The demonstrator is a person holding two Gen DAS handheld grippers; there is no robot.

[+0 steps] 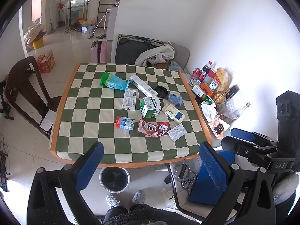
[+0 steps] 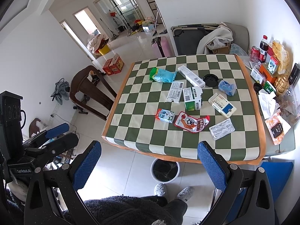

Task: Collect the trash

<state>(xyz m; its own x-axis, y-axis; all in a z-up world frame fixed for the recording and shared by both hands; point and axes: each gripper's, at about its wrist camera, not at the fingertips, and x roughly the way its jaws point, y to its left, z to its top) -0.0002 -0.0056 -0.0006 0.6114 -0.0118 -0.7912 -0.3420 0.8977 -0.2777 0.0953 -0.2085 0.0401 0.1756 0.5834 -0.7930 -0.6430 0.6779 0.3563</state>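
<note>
I hold both tools above the floor in front of the table; the left gripper (image 1: 150, 166) and the right gripper (image 2: 149, 166) have fingers wide apart and hold nothing. Below them a white trash bin (image 1: 114, 180) with a black liner stands on the tiles, just under the near edge of the checkered tablecloth (image 1: 90, 131). On the cloth lie, near to far, a foil blister pack (image 1: 177, 132), a red snack wrapper (image 1: 152, 128), a small milk carton (image 1: 124, 123), a green medicine box (image 1: 151, 107), a crumpled blue glove (image 1: 175, 99) and a long white box (image 1: 143, 85)
</note>
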